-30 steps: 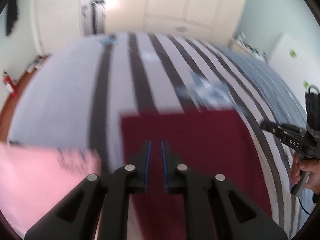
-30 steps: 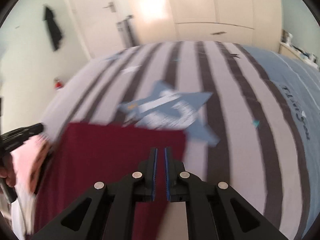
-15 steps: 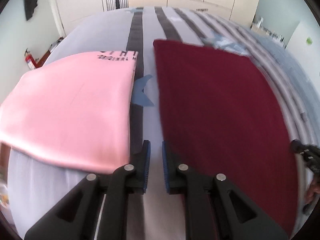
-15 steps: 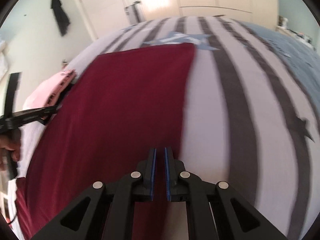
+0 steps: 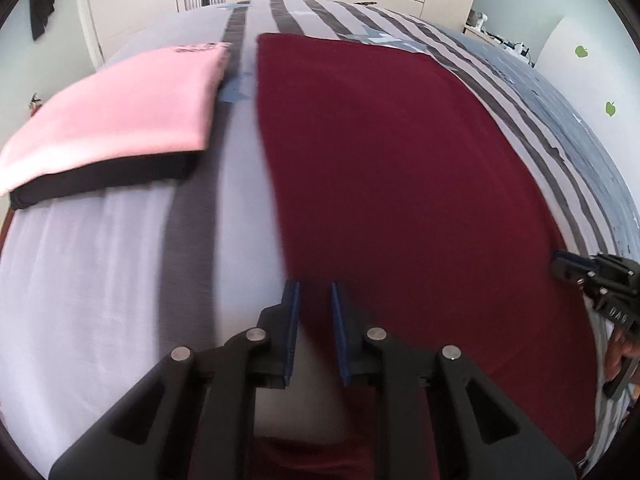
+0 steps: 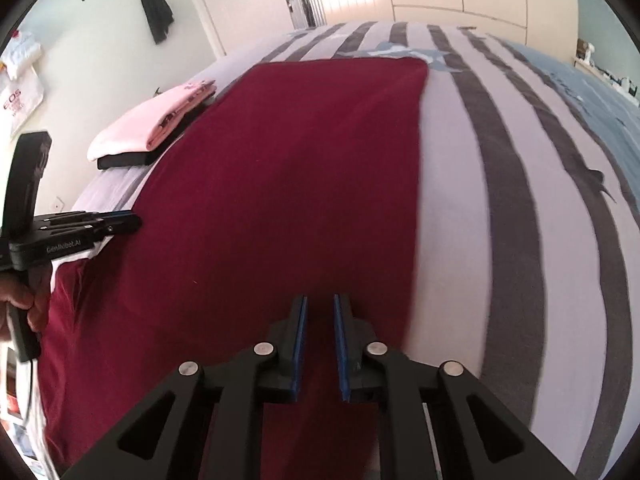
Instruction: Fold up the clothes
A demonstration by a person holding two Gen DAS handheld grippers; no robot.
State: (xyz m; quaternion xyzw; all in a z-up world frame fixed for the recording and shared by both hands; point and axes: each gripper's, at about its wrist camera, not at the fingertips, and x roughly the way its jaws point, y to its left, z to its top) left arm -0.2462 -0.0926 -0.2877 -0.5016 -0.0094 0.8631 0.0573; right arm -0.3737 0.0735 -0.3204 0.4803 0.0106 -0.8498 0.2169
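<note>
One dark red garment (image 5: 400, 184) lies spread flat on a bed (image 5: 100, 280) covered in grey and white stripes. To its left sits one stack of two folded clothes: a pink garment (image 5: 116, 112) resting on top of a black garment (image 5: 108, 178). The stack is near the red cloth's left edge but apart from it, with bare striped cover between.

Two handheld black grippers are in view, each with two fingers lined in blue. The left gripper (image 5: 315, 308) hovers at the near left edge of the red garment; its jaws are opening, a narrow gap between them, and nothing is pinched in that gap. The right gripper (image 6: 320, 324) is near the red garment's near right edge, fingers drawn close with a slim gap, gripping nothing. A person's hand (image 6: 18, 304) holds the left gripper's handle.

No containers appear.
</note>
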